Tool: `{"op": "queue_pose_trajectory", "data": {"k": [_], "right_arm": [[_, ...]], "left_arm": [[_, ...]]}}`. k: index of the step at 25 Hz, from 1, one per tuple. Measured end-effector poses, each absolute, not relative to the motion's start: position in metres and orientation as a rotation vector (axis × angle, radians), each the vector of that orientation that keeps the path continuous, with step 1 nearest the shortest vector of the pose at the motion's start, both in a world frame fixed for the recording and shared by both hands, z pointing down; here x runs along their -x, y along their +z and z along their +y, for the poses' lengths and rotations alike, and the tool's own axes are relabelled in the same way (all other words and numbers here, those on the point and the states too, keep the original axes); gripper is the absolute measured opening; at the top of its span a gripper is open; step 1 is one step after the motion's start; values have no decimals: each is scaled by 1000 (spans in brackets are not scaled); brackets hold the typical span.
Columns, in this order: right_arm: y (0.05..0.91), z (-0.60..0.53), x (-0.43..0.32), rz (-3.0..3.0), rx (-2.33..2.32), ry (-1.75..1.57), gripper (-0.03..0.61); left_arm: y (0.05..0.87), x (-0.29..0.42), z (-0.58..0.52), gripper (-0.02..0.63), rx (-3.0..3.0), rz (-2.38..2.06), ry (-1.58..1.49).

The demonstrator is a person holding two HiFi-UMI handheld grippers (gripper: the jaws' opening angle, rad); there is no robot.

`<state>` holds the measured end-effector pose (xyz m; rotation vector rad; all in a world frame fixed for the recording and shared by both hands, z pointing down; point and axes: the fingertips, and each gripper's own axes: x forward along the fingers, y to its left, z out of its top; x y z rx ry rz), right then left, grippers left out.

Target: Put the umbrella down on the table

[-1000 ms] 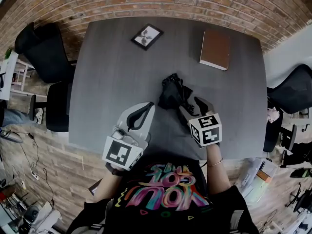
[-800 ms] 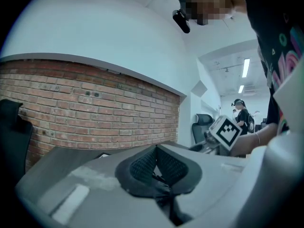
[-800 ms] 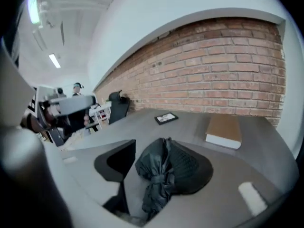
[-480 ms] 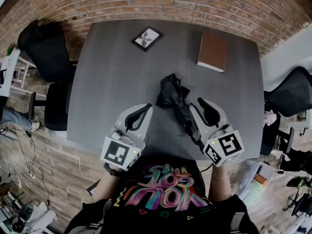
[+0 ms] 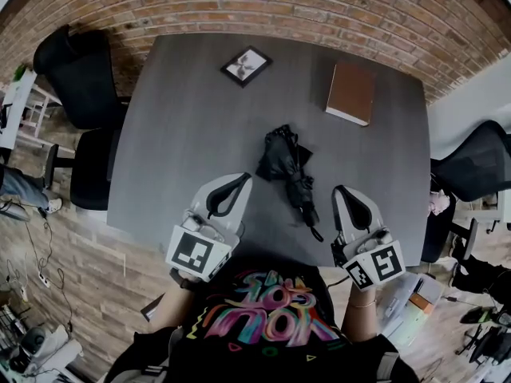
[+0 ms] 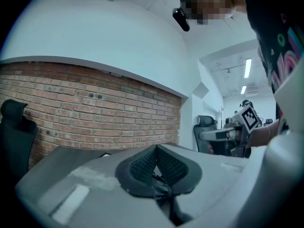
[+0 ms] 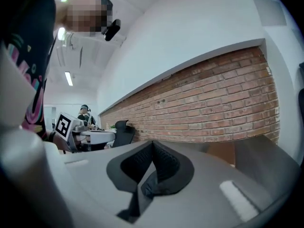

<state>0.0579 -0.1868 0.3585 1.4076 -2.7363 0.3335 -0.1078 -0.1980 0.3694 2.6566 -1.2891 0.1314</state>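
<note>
**Q:** Which step are you on?

**A:** The last one, I'd say. The table (image 5: pixel 176 118) carries the folded umbrella (image 5: pixel 286 162). It lies flat at frame centre, its bunched end toward the upper left and its slim end toward the lower right. It is between my two grippers and touches neither. My left gripper (image 5: pixel 242 178) sits to the lower left of it, jaws pressed together on nothing. My right gripper (image 5: pixel 341 191) sits to the lower right, near the slim end, jaws likewise pressed together and empty.

**Q:** So what does the next move call for?

**A:** Little, as I judge it: keep both grippers off the umbrella and draw them toward the near edge at the bottom of the frame without brushing that slim end.

**Q:** Any trouble with room?

**A:** Hardly. The tabletop is bare across its left half and around the umbrella. The umbrella lies well in from every edge, though its slim end points at the near one. The brown book (image 5: pixel 351 92) at upper right and the small framed picture (image 5: pixel 245 65) at upper centre are well apart from it — nothing to catch.
</note>
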Motion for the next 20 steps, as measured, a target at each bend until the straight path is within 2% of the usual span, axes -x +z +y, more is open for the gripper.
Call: {"op": "queue_pose_trajectory", "data": {"k": [20], "right_arm": [[342, -187, -75, -2875, -1407, 324, 0]], "left_arm": [[374, 113, -199, -2, -2630, -1330, 127]]}}
